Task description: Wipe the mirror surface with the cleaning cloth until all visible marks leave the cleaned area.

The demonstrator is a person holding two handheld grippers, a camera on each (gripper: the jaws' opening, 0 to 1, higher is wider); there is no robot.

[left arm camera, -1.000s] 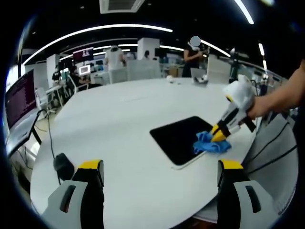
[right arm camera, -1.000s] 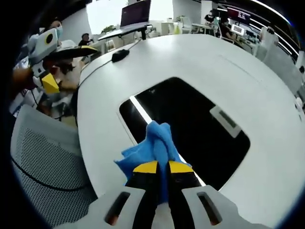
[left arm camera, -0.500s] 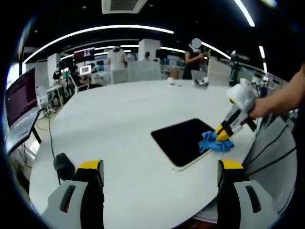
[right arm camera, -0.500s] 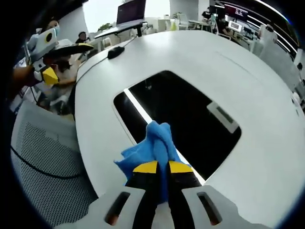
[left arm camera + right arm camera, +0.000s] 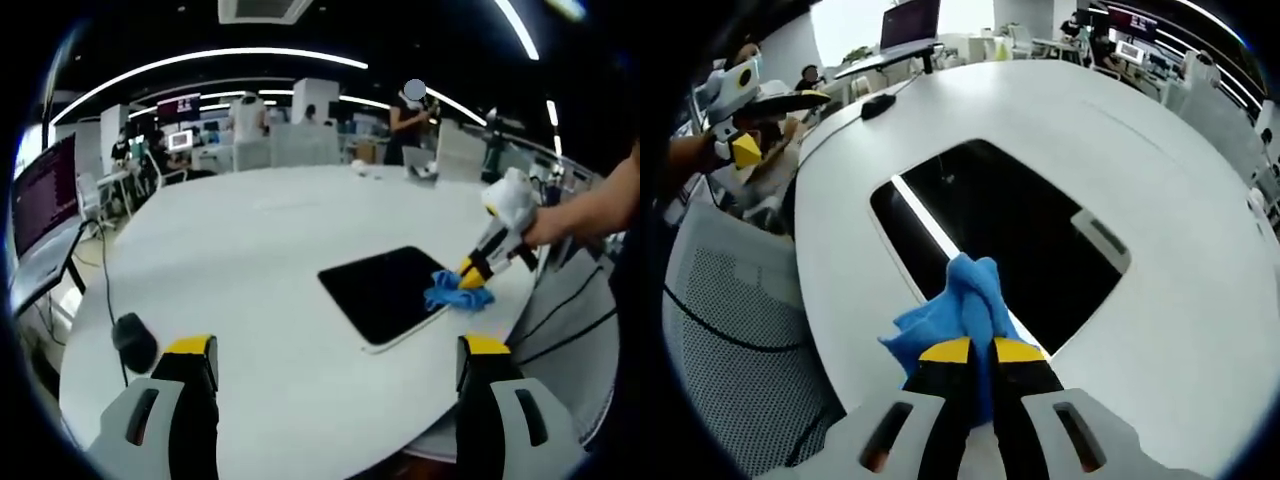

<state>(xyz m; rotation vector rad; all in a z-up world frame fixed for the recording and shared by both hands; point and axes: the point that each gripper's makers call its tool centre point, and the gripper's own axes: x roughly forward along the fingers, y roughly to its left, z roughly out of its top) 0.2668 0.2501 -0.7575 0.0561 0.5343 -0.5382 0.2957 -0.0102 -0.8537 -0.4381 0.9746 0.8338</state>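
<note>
While the right gripper stayed clamped on the blue cleaning cloth at the mirror corner, the risk looked plain — the wad could ride off the edge and leave marks unwiped. Left gripper hovered wide open, holding nothing, above the white round table — busy open office beyond.

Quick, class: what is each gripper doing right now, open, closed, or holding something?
Left gripper: open, holding nothing, above the table.
Right gripper: closed on the blue cloth, at the mirror edge.
</note>
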